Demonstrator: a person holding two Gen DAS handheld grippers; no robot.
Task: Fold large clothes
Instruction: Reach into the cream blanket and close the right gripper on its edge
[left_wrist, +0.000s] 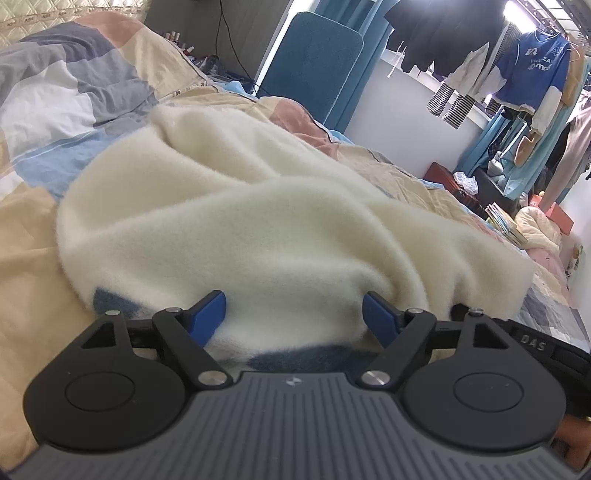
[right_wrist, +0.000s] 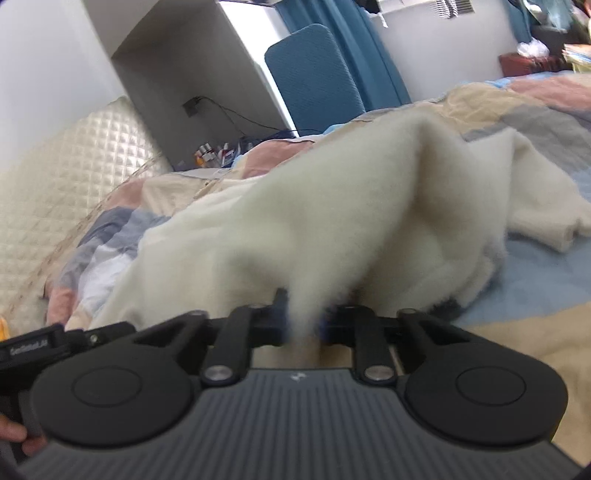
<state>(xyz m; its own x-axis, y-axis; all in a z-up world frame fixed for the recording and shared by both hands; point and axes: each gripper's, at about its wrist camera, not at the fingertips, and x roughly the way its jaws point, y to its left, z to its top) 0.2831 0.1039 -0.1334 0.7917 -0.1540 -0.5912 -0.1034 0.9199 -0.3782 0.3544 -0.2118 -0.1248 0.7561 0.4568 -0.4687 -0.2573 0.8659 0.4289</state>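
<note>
Now the cream fleece garment (left_wrist: 236, 221) lies in a loose heap on the patchwork quilt (left_wrist: 44, 110) of the bed, with some blue patches near its close edge. The left gripper (left_wrist: 294, 314) has its blue fingers (left_wrist: 208, 312) spread wide, and the soft fabric sits between them, but they do not pinch it. The right gripper (right_wrist: 303, 321) is closed on a fold of the same garment (right_wrist: 332, 206), and the cloth rises from its jaws in a stretched ridge, so I judge that this side is lifted a little. The picture of this side is blurred.

I think the step in hand is to take hold of two points of one edge. The next move probably asks the left fingers to close on the near edge. Then both hands can raise the cloth, spread it flat and carry one half over the other. Because the fleece is thick and slippery, a shallow pinch could slip out.
</note>
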